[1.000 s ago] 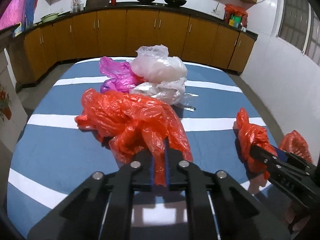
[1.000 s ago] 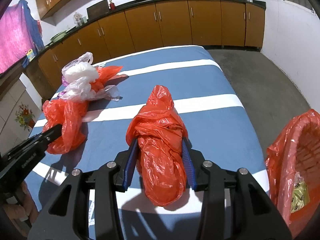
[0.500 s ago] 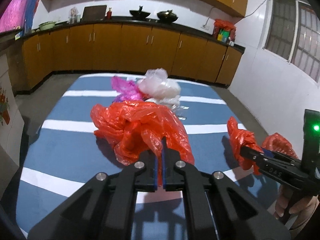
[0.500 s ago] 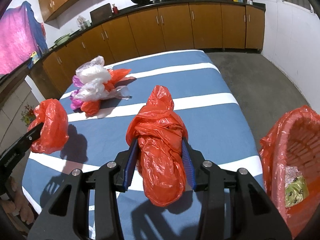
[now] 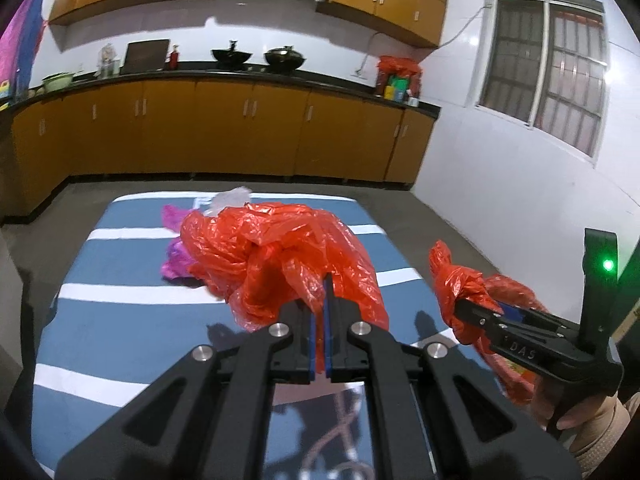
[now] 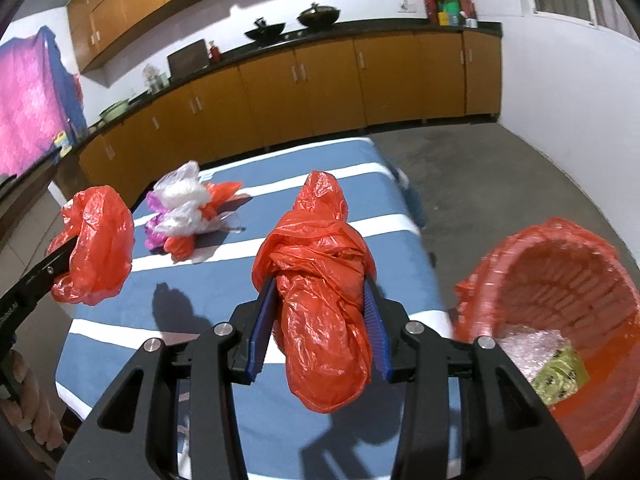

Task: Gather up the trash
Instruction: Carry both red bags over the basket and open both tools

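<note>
Now, in the left wrist view, the left gripper (image 5: 319, 312) pinched 1 crumpled red bag (image 5: 276, 256), lifted clear of the striped table (image 5: 120, 320) since a second ago. In the right wrist view, the right gripper (image 6: 320, 312) clamped another red bag (image 6: 320, 300), nearing the red bin (image 6: 560, 280); both likely go in next.

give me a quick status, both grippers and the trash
Left gripper shut on a red bag, lifted. Right gripper shut on another red bag. Lined bin at right, path clear. Bag pile remains on table.
</note>
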Action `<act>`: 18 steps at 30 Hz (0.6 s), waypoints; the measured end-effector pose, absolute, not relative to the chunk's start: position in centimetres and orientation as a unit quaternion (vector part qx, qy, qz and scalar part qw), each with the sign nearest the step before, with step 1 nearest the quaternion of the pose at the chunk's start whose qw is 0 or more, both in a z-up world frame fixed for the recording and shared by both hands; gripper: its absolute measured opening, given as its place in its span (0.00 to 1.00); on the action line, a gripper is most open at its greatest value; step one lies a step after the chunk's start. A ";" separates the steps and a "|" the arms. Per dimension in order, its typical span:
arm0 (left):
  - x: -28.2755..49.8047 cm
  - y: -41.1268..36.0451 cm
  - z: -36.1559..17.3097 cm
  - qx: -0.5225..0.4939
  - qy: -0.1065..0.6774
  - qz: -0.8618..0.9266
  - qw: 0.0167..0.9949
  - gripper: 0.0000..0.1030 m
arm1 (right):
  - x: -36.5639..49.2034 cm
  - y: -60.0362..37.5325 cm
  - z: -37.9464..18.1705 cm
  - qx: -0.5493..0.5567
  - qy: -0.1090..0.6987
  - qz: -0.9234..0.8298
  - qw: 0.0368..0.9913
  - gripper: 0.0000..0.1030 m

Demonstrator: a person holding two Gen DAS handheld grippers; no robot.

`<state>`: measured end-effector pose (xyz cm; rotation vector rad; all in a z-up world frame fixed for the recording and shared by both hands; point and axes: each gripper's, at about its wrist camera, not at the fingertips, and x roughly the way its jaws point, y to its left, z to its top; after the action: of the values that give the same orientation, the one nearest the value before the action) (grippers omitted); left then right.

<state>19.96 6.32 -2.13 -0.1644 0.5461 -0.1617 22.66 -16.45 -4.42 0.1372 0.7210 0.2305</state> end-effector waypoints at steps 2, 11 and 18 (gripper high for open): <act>20.0 5.2 -1.7 -0.080 0.267 -0.092 0.956 0.04 | 22.0 -17.6 -4.1 0.072 0.346 0.101 0.930 0.42; 20.4 -1.2 -0.4 -0.066 0.263 -0.162 0.949 0.04 | 18.7 -24.7 -3.2 0.105 0.323 0.027 0.940 0.42; 20.8 -7.6 -0.2 -0.051 0.266 -0.227 0.936 0.04 | 16.2 -31.2 -3.4 0.140 0.313 -0.046 0.938 0.42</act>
<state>20.83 -7.58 -0.21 -0.1034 0.5441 -0.4630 16.16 -31.22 -3.36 0.2853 0.6395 -0.0933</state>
